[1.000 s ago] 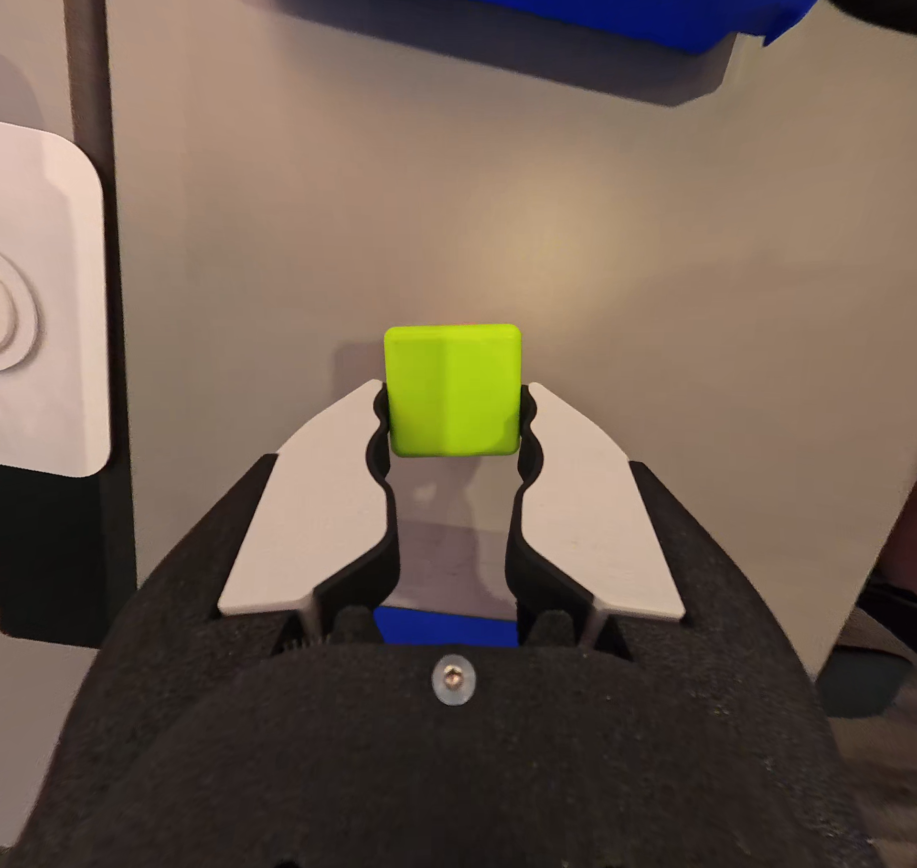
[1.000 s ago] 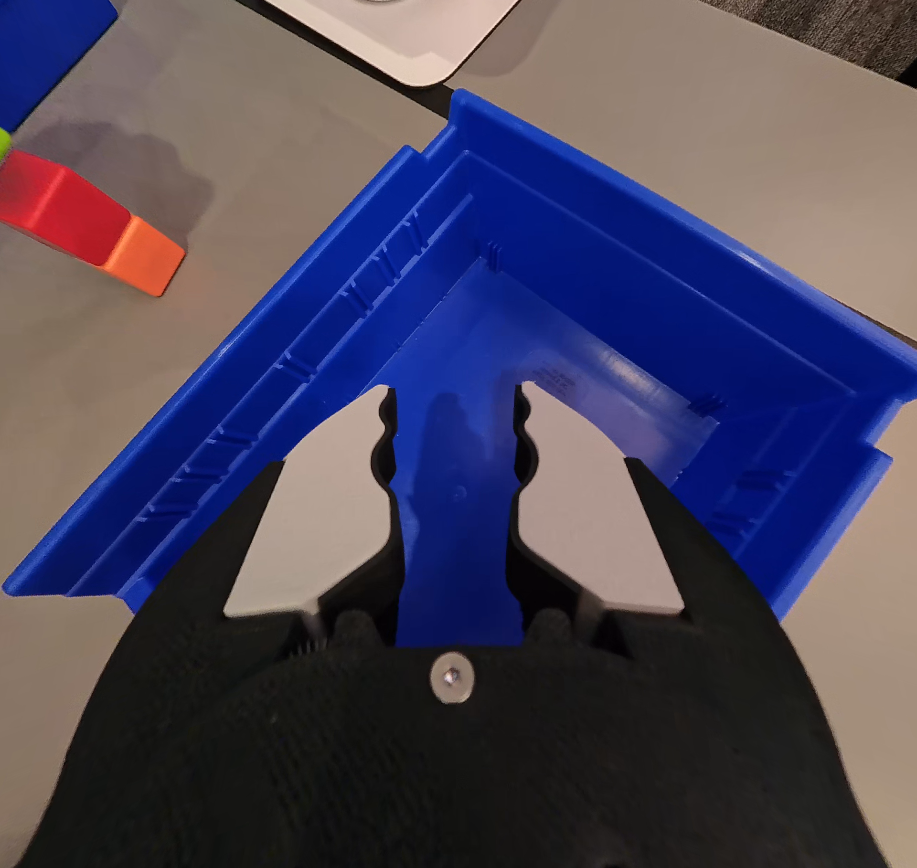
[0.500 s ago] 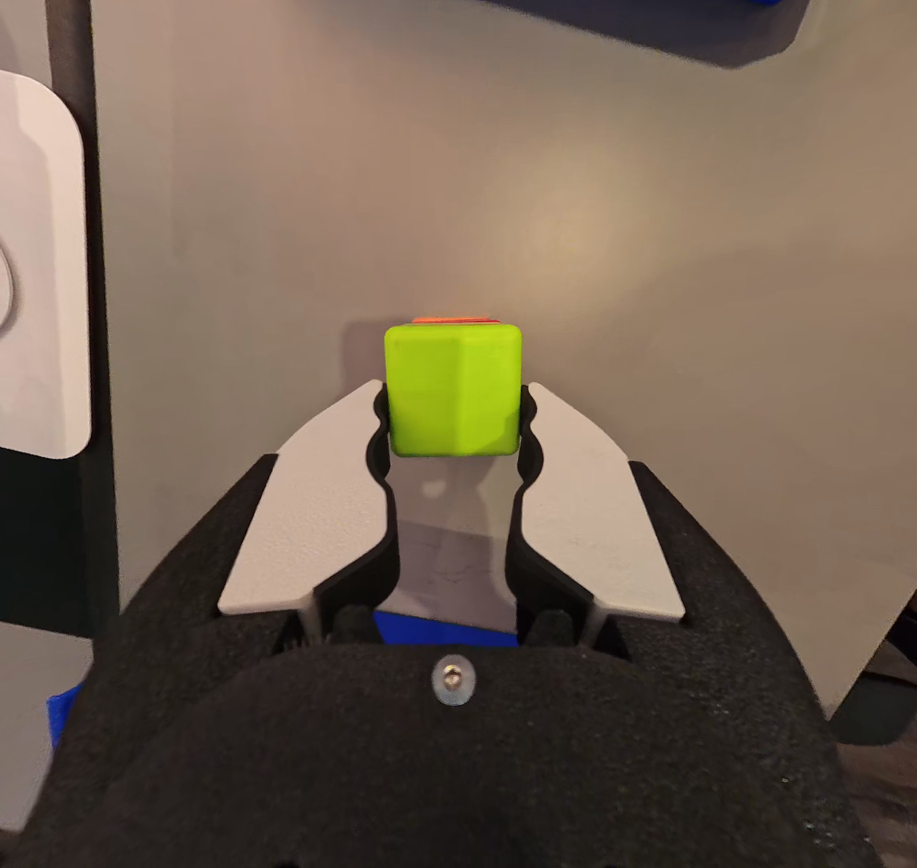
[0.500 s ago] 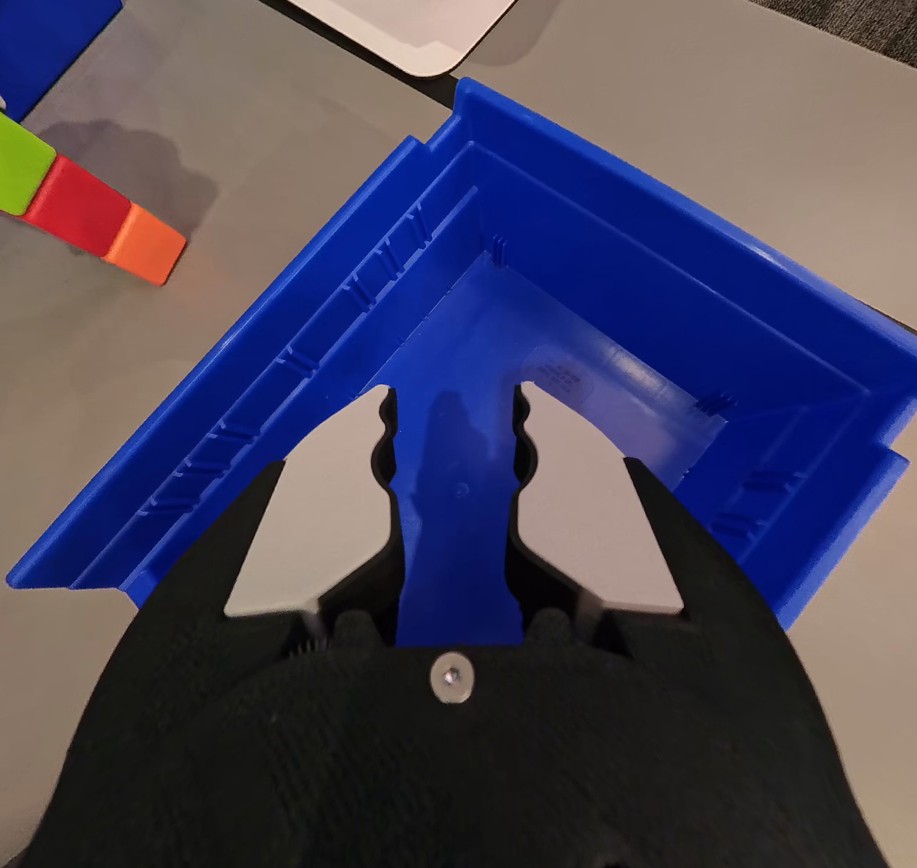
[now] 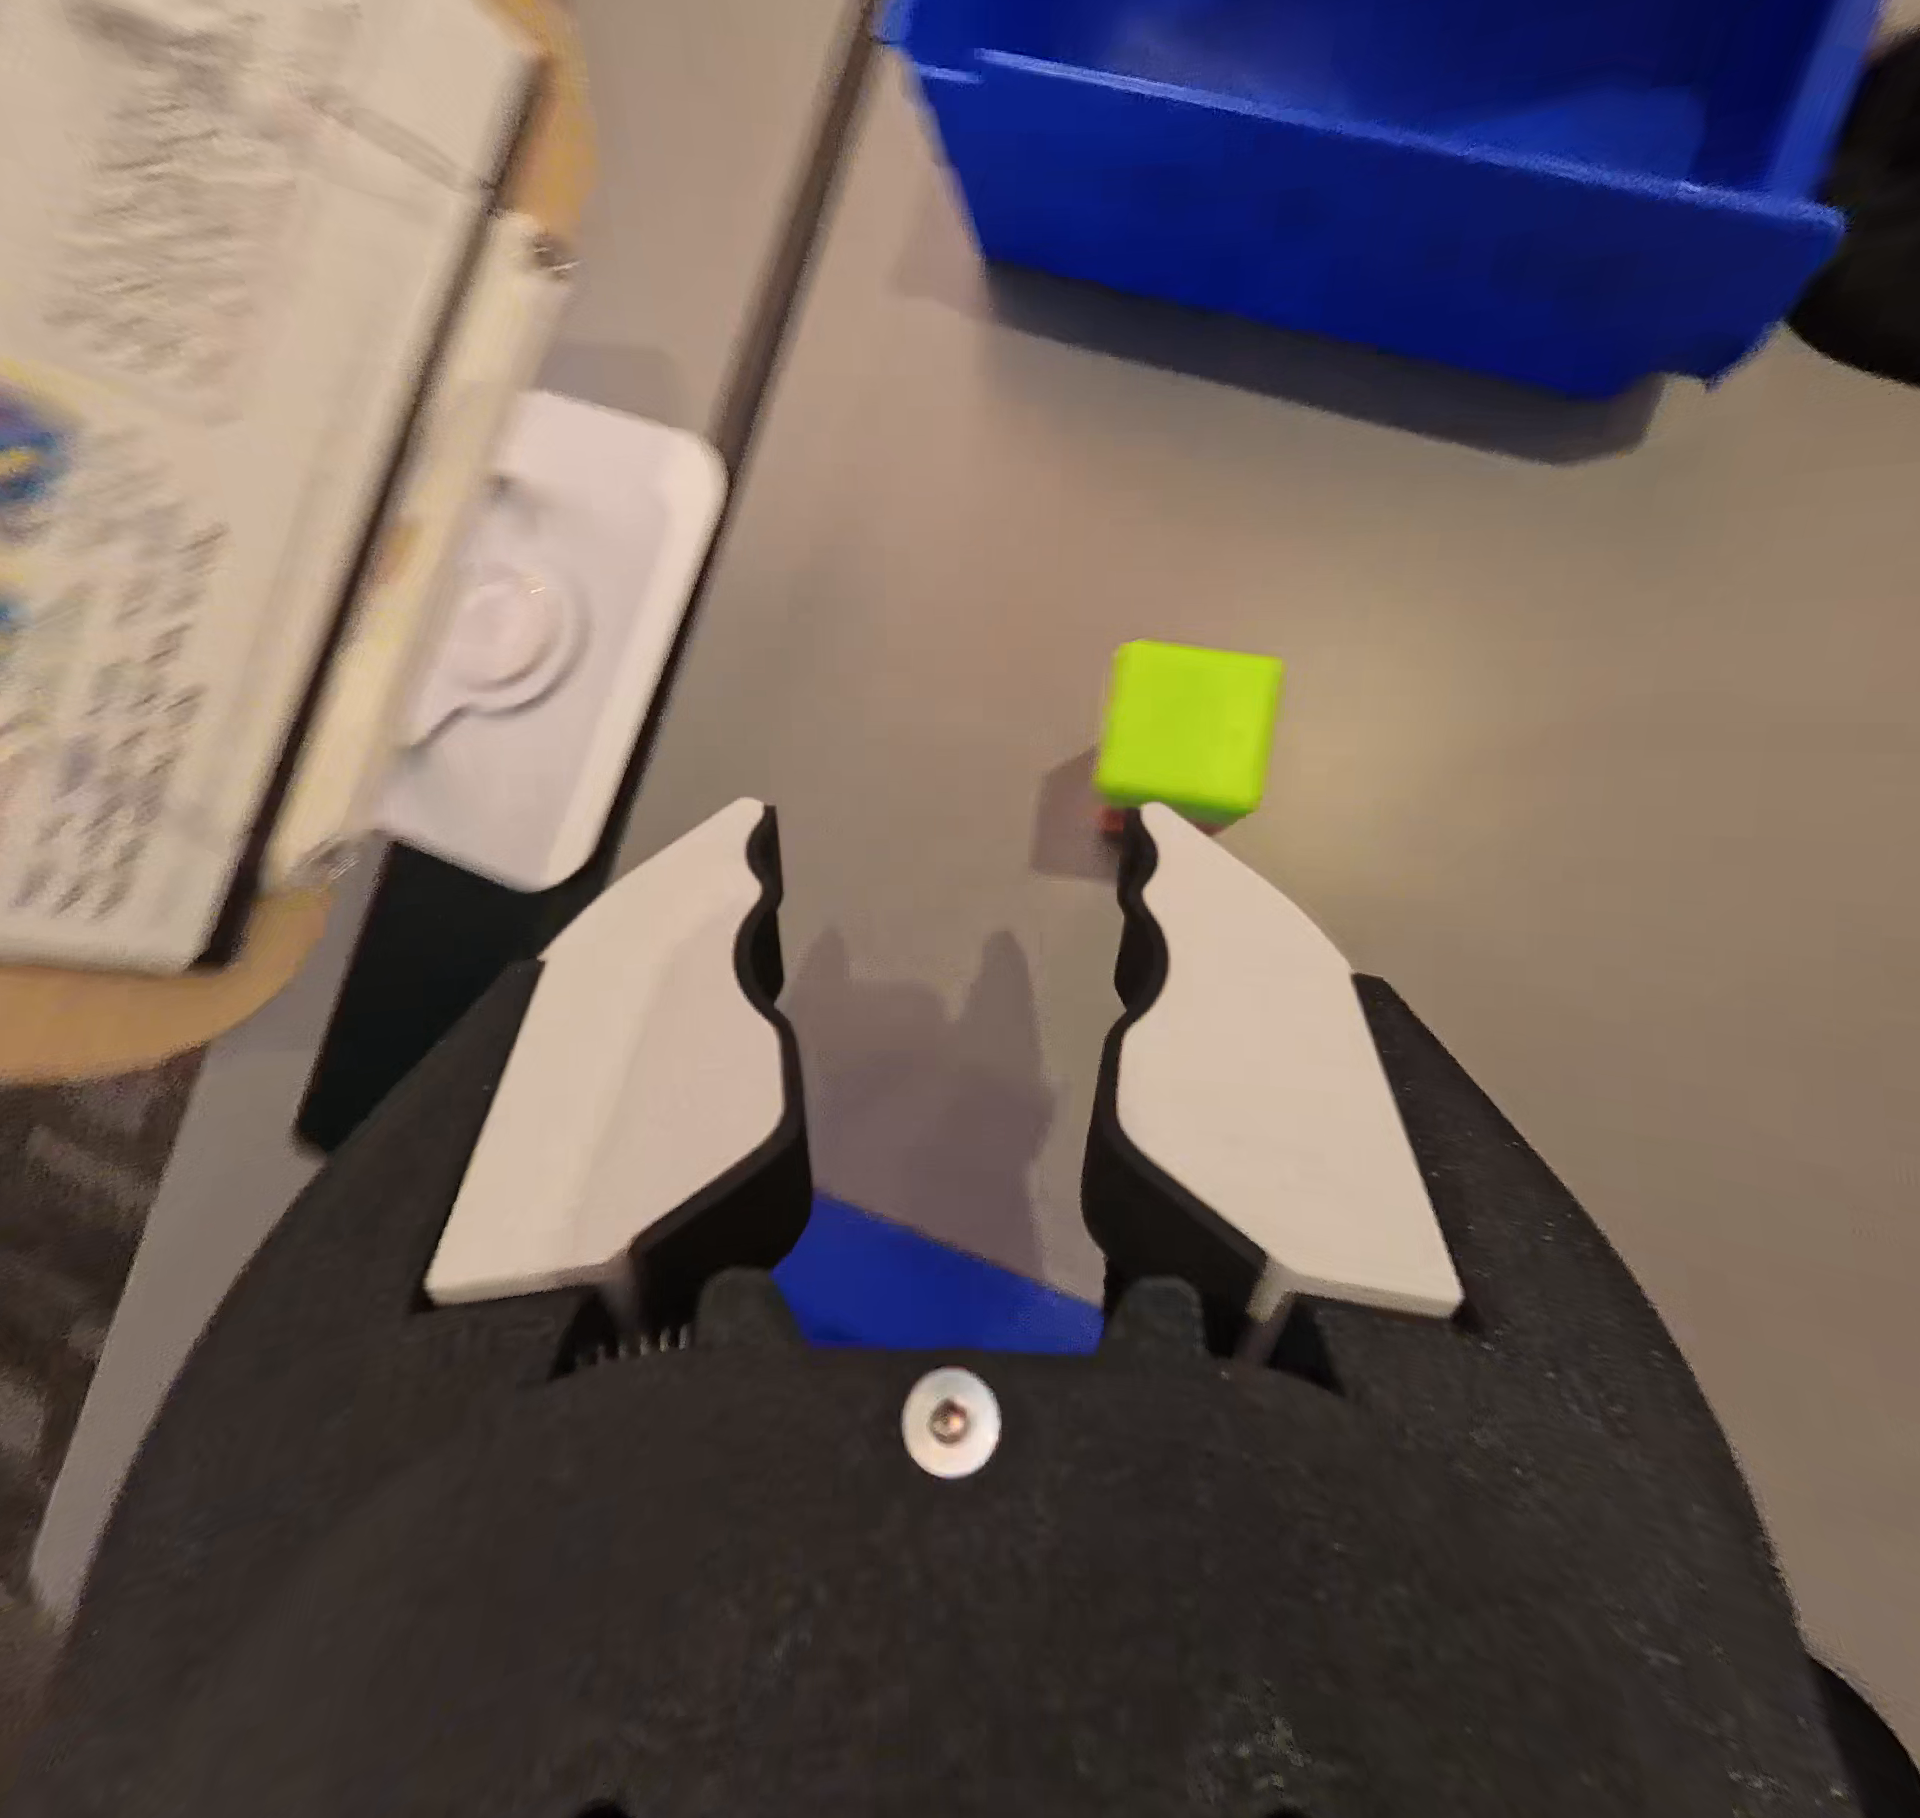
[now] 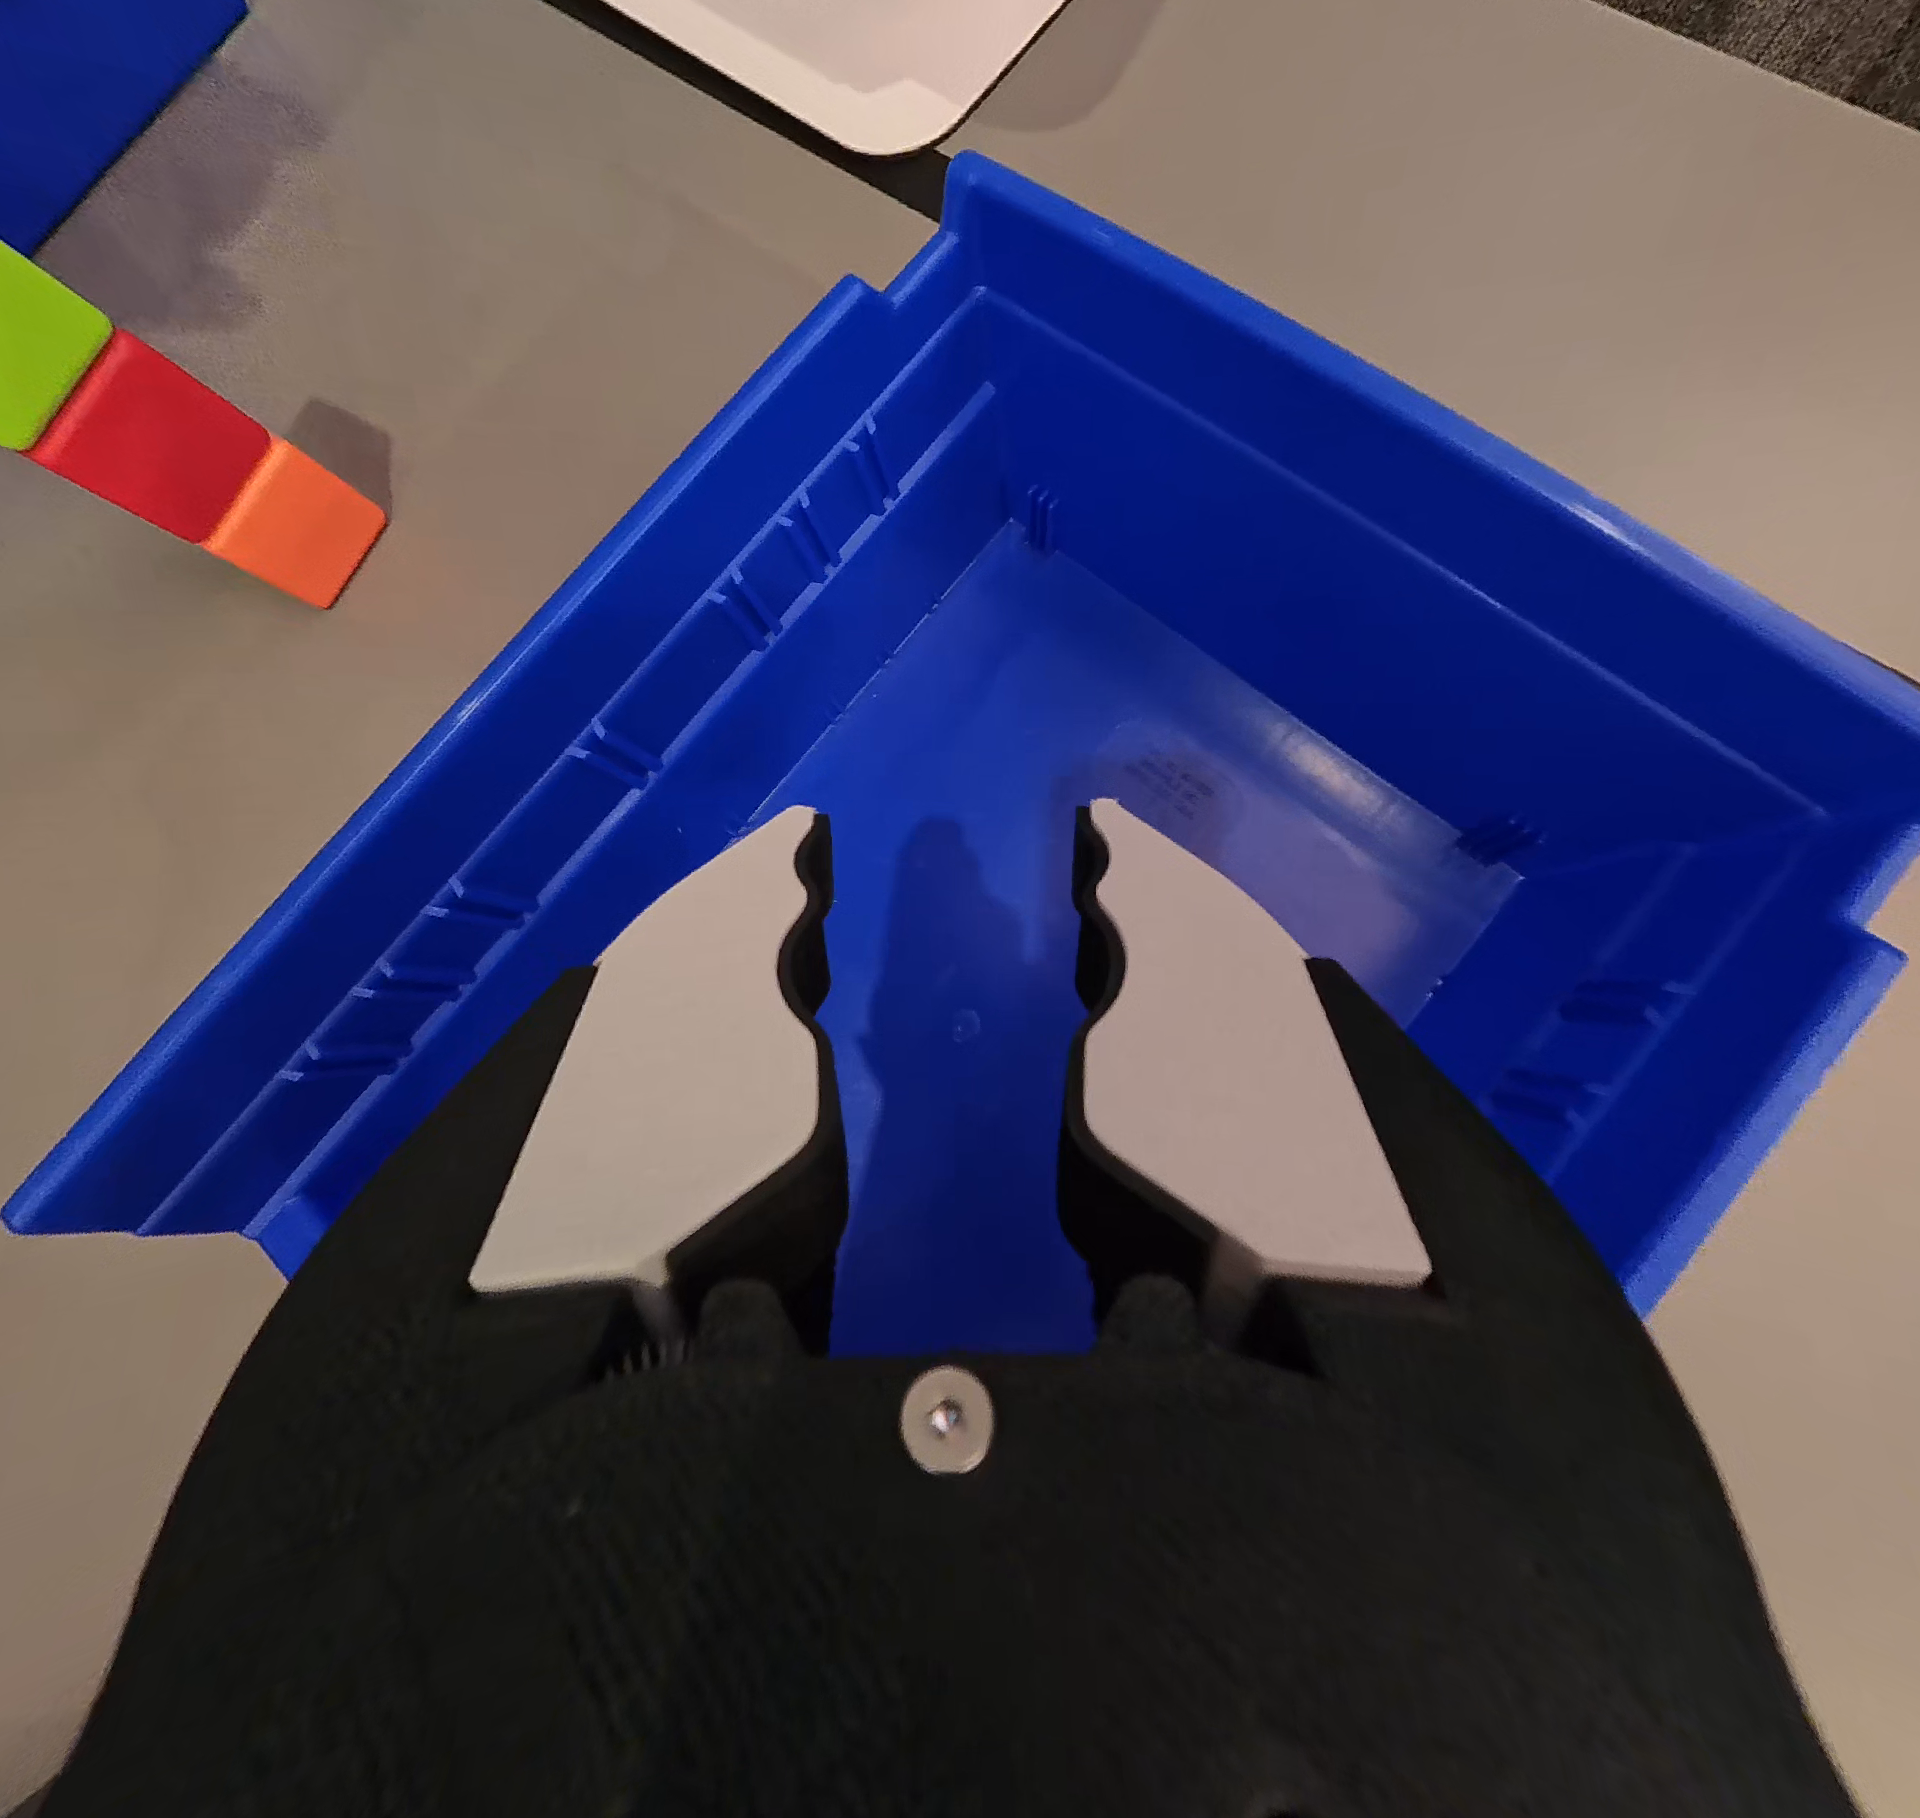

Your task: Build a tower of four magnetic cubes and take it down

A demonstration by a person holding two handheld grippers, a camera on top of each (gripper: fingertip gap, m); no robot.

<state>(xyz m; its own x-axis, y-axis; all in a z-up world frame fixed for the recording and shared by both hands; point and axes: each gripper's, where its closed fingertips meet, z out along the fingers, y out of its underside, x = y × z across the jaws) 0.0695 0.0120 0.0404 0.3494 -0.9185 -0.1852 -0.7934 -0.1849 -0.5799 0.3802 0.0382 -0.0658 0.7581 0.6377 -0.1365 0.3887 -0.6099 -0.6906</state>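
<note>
A stack of cubes stands on the grey table. In the right wrist view it shows at the left edge: a lime green cube (image 6: 42, 360) on a red cube (image 6: 156, 438) on an orange cube (image 6: 301, 521). In the left wrist view only the green cube (image 5: 1190, 734) on top shows clearly, seen from above. My left gripper (image 5: 945, 823) is open and empty, pulled back up and to the left of the stack. My right gripper (image 6: 945, 818) is open and empty above the empty blue bin (image 6: 1143, 480).
The blue bin also shows at the top of the left wrist view (image 5: 1403, 210). A second blue bin's corner (image 6: 94, 43) lies top left. A white pad (image 6: 831, 12) with a clear disc lies beyond the table gap. A blurred box (image 5: 208, 418) stands at the left. The green cube (image 5: 1190, 734) is about 8 cm from my left fingertips and 25 cm from my right.
My left gripper has let go of the green cube, opened, and drawn back up and left of the stack. The right gripper has stayed over the bin.
</note>
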